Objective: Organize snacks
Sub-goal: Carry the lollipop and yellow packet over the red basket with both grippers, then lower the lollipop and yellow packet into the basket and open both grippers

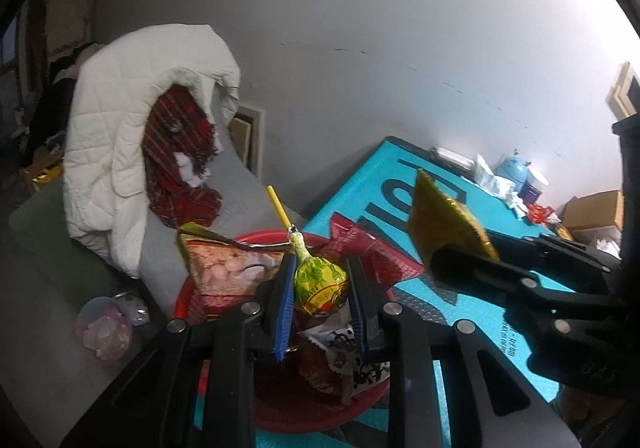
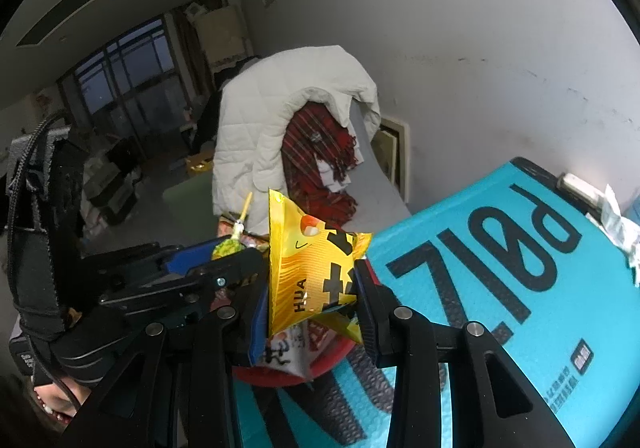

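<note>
My left gripper [image 1: 320,280] is shut on a green-and-yellow wrapped lollipop [image 1: 318,282] with a yellow stick, held above the red bowl [image 1: 182,300]. The bowl holds several snack packets, among them an orange one [image 1: 228,268] and a dark red one [image 1: 372,252]. My right gripper [image 2: 314,296] is shut on a yellow snack packet [image 2: 312,268], held above the bowl's right side [image 2: 336,358]. In the left wrist view that packet [image 1: 444,224] shows at the right in the right gripper's black fingers [image 1: 472,264]. In the right wrist view the lollipop [image 2: 226,248] shows at the left.
The bowl stands on a turquoise mat with black letters [image 1: 452,288] [image 2: 500,268]. A white quilted jacket and red plaid scarf [image 1: 132,152] hang over a grey chair behind. A cup of pink things [image 1: 106,328] lies low left. Clutter and a cardboard box [image 1: 592,208] sit at the mat's far end.
</note>
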The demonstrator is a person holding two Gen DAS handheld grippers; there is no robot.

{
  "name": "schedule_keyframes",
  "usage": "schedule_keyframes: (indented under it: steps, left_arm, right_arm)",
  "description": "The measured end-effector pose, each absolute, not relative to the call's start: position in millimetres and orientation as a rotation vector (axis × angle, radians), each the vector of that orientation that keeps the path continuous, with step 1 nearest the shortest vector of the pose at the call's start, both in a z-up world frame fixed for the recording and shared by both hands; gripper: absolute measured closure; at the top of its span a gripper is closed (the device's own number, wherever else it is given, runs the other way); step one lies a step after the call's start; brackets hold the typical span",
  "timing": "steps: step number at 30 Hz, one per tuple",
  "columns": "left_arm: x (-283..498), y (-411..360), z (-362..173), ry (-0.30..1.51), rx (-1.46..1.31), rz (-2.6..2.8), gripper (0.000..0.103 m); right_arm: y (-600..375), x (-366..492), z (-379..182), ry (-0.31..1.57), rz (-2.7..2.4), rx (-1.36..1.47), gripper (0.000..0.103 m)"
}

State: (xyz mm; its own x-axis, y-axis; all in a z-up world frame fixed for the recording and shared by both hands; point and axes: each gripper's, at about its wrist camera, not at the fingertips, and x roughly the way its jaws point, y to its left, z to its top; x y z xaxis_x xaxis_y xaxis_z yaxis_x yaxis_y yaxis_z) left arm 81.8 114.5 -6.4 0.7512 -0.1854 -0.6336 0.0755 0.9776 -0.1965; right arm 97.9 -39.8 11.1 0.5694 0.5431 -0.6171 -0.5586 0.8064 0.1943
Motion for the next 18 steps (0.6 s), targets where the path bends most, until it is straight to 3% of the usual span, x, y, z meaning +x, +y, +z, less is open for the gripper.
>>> schedule_keyframes:
  steps: [3, 7, 18]
  left_arm:
    - [84, 110, -9, 0.726, -0.127, -0.110, 0.078]
    - [85, 111, -10, 0.740, -0.140, -0.103, 0.046]
    - [65, 131, 1, 0.716, -0.126, -0.010, 0.044]
  right_arm:
    - [-40, 100, 8, 0.724, 0.649, -0.025, 0.066]
    - [-39, 102, 5, 0.732, 0.648, -0.030, 0.066]
    - [-29, 100, 9, 0.715, 0.661, -0.067, 0.066]
